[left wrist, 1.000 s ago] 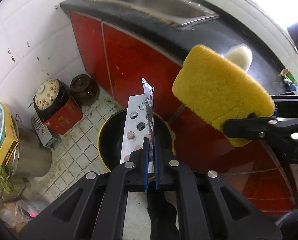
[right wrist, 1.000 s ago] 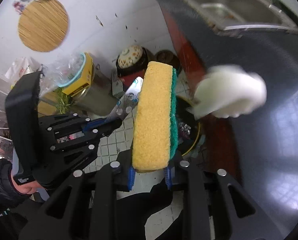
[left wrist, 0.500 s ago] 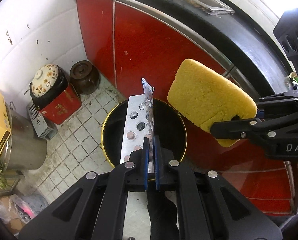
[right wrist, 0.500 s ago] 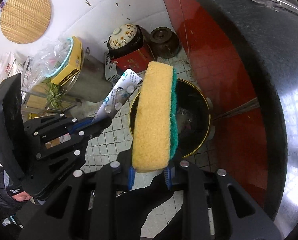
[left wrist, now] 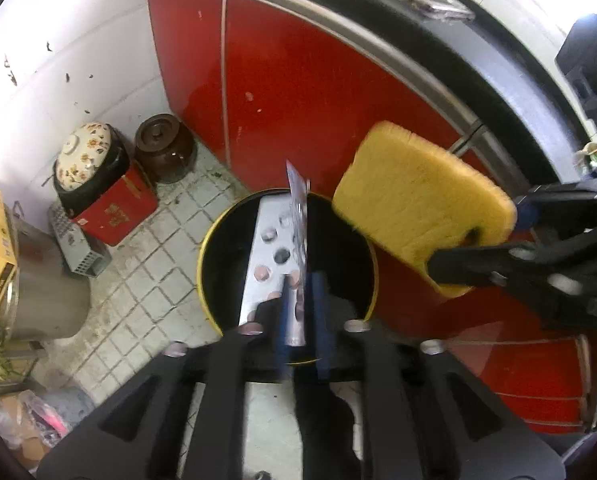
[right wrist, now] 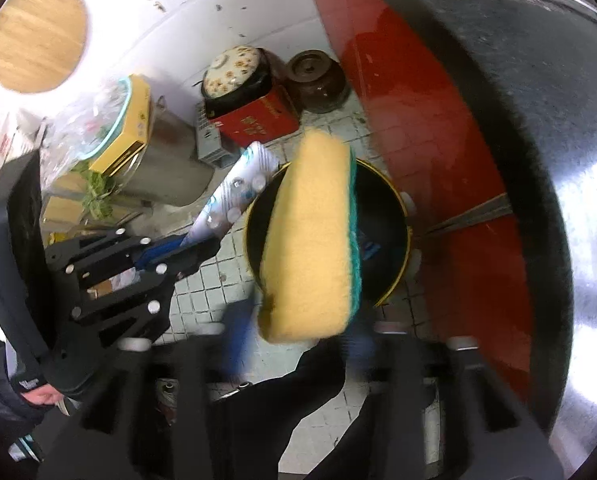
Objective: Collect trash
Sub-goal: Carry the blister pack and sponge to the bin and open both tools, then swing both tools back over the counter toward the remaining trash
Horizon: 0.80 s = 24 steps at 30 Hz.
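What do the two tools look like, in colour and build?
The left tool and the right tool are both black plastic with cut-out struts and silver screw heads. Their fingers carry blue pads. No cables show. A dark sleeve shows behind each.

Bin (left wrist: 208,240) mouth open below; cabinet (left wrist: 298,92) close behind (red doors).

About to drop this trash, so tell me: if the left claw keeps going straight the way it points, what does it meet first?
Most likely the open mouth of the black bin; the left claw, shut on the blister pack, points into it. Depth is uncertain.
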Motion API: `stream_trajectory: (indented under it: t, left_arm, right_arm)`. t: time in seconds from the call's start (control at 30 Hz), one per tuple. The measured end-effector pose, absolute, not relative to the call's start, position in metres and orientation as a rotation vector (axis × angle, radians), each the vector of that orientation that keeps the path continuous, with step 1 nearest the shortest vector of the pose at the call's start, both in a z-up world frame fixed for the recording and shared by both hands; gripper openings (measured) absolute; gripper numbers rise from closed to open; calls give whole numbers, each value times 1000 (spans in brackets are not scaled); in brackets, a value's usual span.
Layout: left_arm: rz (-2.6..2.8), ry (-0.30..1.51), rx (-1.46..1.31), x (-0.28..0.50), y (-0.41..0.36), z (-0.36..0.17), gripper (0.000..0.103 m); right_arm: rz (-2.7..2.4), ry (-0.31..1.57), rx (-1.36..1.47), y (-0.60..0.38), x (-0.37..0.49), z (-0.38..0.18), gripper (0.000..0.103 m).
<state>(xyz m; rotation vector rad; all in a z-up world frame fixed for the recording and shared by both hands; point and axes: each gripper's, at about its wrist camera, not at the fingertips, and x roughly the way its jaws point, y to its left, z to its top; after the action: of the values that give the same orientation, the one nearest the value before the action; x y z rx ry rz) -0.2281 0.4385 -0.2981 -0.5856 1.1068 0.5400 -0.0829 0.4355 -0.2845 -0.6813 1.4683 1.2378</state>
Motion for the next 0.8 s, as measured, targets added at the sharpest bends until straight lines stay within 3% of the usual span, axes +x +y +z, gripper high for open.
stream_trajectory:
  t: [0.03, 0.07, 0.47, 0.57, 0.67, 0.8]
  left_arm:
    - [556, 1104, -591, -230, 440, -299, 74]
    - [571, 1082, -596, -233, 441, -297, 77]
    - [562, 1075, -536, -226, 436, -275, 77]
    - [532, 1064, -451, -212, 421, -249, 78]
    - [494, 1036, -353, -192, 403, -215, 87]
    - [385, 984, -254, -143, 366, -168, 92]
  right_arm:
    - [1242, 1465, -676, 436, -81, -283, 81]
    - [1246, 1471, -677, 437, -80, -283, 81]
    - [1260, 1421, -628, 421, -70, -251, 81]
    - [1250, 1377, -559, 399, -54, -219, 81]
    - [1201, 1294, -488, 364, -32, -178, 81]
    - [1038, 1180, -359, 284, 11, -122, 83]
